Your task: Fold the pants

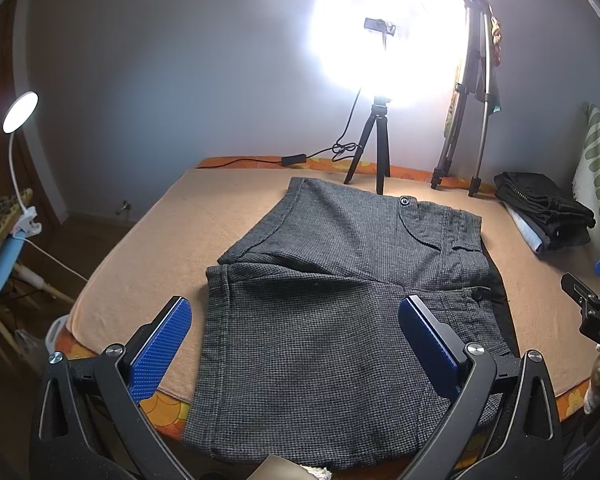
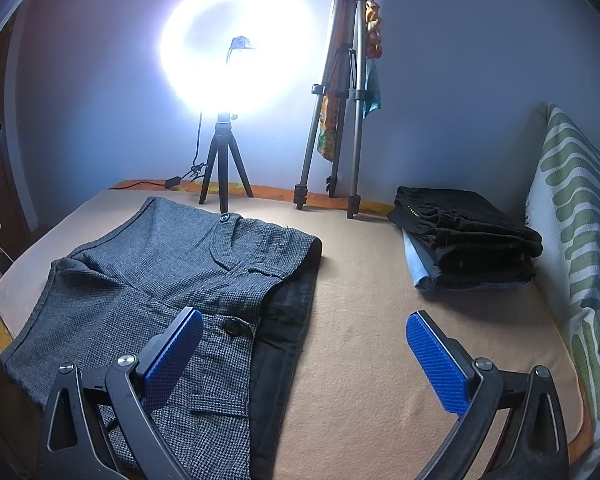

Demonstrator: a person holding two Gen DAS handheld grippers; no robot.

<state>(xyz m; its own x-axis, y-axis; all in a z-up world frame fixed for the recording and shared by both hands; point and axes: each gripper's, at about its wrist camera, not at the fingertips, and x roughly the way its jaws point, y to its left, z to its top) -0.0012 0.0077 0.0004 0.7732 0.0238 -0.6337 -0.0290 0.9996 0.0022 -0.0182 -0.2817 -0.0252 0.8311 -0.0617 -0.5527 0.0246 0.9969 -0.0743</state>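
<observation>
The near hem of the grey pants (image 1: 300, 340) was cut off by the bottom edge of the left wrist view. The ring light (image 1: 384, 36) glared so strongly that the small device (image 1: 380, 26) in its middle could not be identified. The right gripper (image 1: 592, 308) was cut by the right edge there.

Mostly cloth and matt plastic going on here

The pants (image 1: 332, 280) are looking like rough woven grey houndstooth cloth with glossy dark buttons, lying on a soft, fuzzy peach blanket (image 2: 380, 340). Gripper pads (image 2: 436, 360) are showing knurled blue plastic on matt black arms with shiny metal screws; the tall tripod (image 2: 340, 100) is looking like brushed metal.
</observation>
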